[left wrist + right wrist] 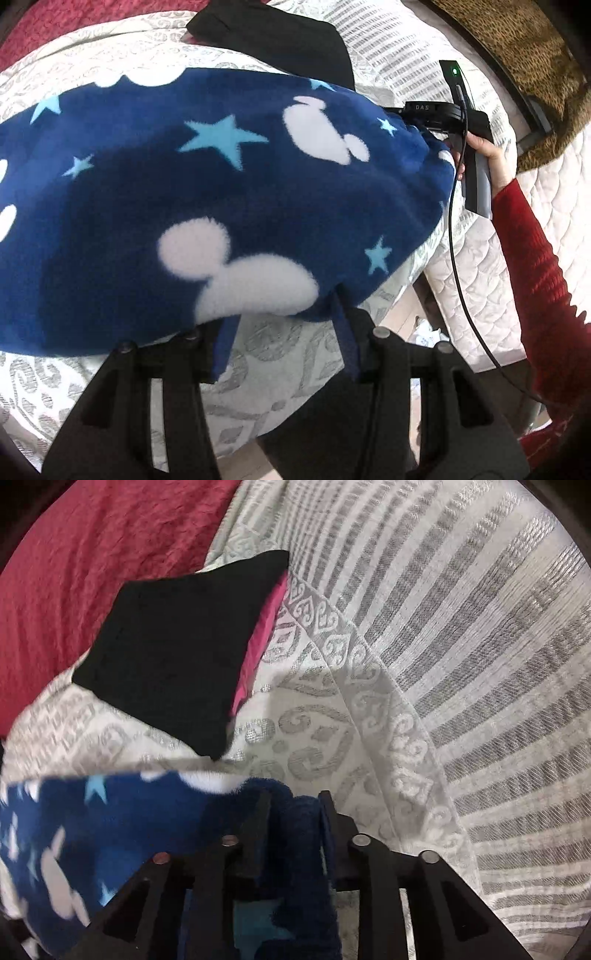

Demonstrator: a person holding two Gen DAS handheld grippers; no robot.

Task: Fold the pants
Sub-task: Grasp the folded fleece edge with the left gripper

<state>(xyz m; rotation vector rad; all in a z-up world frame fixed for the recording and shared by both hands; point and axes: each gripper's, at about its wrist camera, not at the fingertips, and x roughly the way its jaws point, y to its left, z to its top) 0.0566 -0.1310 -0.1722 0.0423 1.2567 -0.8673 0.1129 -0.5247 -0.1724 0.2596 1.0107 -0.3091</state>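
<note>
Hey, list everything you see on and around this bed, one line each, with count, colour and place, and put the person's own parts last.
fleece pants: one, dark blue with white mouse heads and light blue stars, held up over the bedspread
bedspread: one, white with grey scrolls and stripes, covering the bed
folded black garment: one, black, lying on the bedspread beyond the pants
pink cloth: one, pink, edge showing under the black garment
red blanket: one, red, far left of the bed
leopard-print cloth: one, brown, far right
left gripper: one, black, pants edge at its jaws
right gripper: one, black, jaws closed on pants fabric
hand: one, holding the right gripper
sleeve: one, red
</note>
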